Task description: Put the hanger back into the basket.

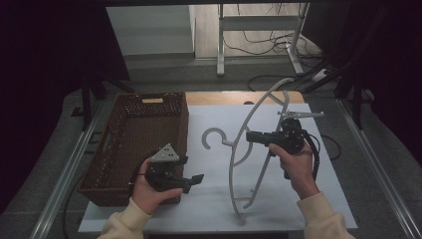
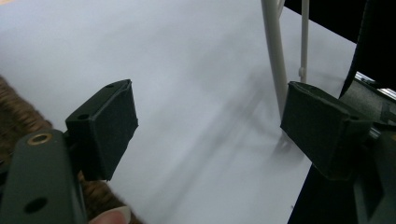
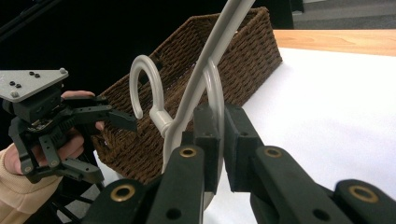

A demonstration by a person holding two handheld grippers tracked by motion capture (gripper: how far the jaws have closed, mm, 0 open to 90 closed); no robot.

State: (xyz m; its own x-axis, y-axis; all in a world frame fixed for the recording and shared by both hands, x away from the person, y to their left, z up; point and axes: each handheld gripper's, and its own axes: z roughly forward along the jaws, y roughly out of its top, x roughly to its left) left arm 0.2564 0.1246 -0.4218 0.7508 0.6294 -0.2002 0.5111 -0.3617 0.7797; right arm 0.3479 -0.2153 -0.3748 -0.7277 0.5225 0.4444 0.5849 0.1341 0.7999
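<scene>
The white plastic hanger (image 1: pixel 259 144) is being held tilted above the bench (image 1: pixel 214 204), its lower end resting on or just above the white sheet and its hook (image 1: pixel 214 137) pointing toward the wicker basket (image 1: pixel 134 144). The right tongs (image 1: pixel 250 136) are clenching the thin inner loop of the hanger (image 3: pixel 217 93) just beside the hook; in the right gripper view the pads are pressing on the loop from both sides. The left tongs (image 1: pixel 194 172) are standing released, jaws wide apart, between the basket and the hanger, with nothing between the pads (image 2: pixel 109 126); in the left gripper view the hanger's bar (image 2: pixel 275 51) is rising just beyond the far pad. Judged from this layout, the step in hand is presenting the hanger for a second grip or for transfer toward the basket. The next move is calling for the left tongs to be brought across to the hanger's lower arm and closed on it squarely, while the right tongs are keeping the frame steady.
</scene>
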